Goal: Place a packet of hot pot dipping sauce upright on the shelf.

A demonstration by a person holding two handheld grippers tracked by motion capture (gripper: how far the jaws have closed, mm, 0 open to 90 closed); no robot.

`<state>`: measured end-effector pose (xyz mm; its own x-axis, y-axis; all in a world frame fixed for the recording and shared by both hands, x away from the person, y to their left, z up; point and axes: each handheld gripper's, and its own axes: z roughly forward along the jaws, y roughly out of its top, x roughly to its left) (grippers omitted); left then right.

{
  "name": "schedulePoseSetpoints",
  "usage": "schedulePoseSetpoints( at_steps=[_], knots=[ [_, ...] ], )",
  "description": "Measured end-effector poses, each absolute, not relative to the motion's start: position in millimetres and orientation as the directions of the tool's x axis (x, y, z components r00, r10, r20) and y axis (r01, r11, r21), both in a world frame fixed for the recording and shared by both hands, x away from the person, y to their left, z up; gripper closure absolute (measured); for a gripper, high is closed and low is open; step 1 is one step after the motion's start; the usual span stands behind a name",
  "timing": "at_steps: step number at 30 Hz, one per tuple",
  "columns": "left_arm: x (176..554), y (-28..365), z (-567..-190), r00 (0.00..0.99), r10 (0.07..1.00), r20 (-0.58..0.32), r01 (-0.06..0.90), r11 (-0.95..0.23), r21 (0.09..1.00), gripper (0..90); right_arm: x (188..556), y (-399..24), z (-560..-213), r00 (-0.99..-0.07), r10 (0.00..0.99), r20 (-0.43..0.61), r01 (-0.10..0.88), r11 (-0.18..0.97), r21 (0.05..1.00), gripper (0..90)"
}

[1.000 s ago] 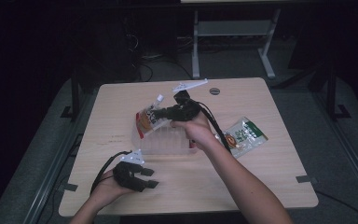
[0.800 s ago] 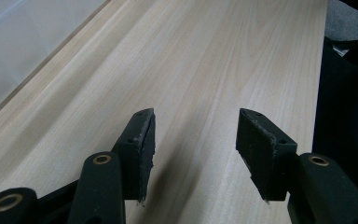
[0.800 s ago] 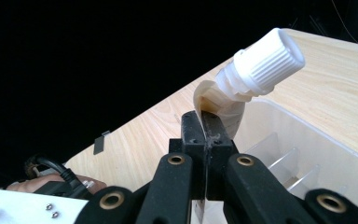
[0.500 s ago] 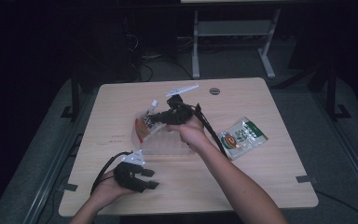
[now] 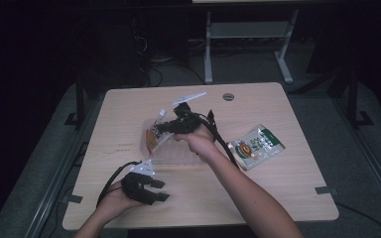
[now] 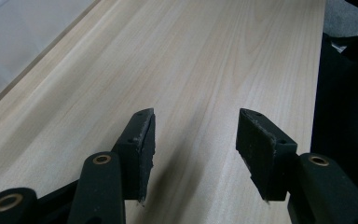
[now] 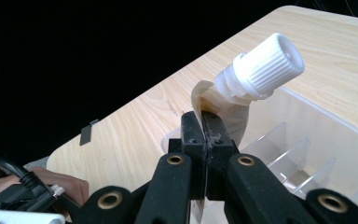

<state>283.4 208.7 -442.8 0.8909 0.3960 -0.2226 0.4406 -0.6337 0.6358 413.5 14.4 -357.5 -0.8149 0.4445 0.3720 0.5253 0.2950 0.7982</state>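
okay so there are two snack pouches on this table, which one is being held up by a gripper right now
The spouted pouch with the white screw cap, pinched by the right gripper over the clear tray. The green packet lies flat on the table, untouched.

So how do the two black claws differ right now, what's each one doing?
The left black claw stands open with nothing between its jaws, low over the light wooden table. The right black claw is shut on the beige spouted pouch with a white ribbed cap, held above the clear plastic divided tray. Both are hand-held two-jaw tools with brass-coloured pivots.
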Motion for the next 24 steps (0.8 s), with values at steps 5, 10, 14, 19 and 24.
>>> schedulePoseSetpoints(
  at_steps=[5,10,14,19,24],
  knots=[
    [283.4,208.4,-443.9,0.891,0.392,-0.228,0.442,-0.634,0.635,46.7,416.2,17.3,-360.4,-0.814,0.449,0.368,0.525,0.298,0.798,88.6],
    [283.5,207.6,-444.4,0.894,0.387,-0.227,0.437,-0.637,0.635,46.7,418.6,20.6,-361.9,-0.815,0.453,0.361,0.523,0.307,0.795,87.8],
    [283.3,207.7,-444.2,0.893,0.387,-0.229,0.439,-0.637,0.634,46.7,419.8,25.0,-363.6,-0.817,0.456,0.354,0.523,0.323,0.789,87.0],
    [283.1,208.0,-444.2,0.893,0.387,-0.229,0.438,-0.636,0.635,46.7,418.7,32.5,-368.3,-0.834,0.441,0.332,0.502,0.357,0.788,82.3],
    [283.2,208.4,-444.4,0.893,0.387,-0.228,0.438,-0.635,0.637,46.7,415.8,34.4,-366.3,-0.841,0.439,0.316,0.488,0.366,0.792,74.5]
  ],
)
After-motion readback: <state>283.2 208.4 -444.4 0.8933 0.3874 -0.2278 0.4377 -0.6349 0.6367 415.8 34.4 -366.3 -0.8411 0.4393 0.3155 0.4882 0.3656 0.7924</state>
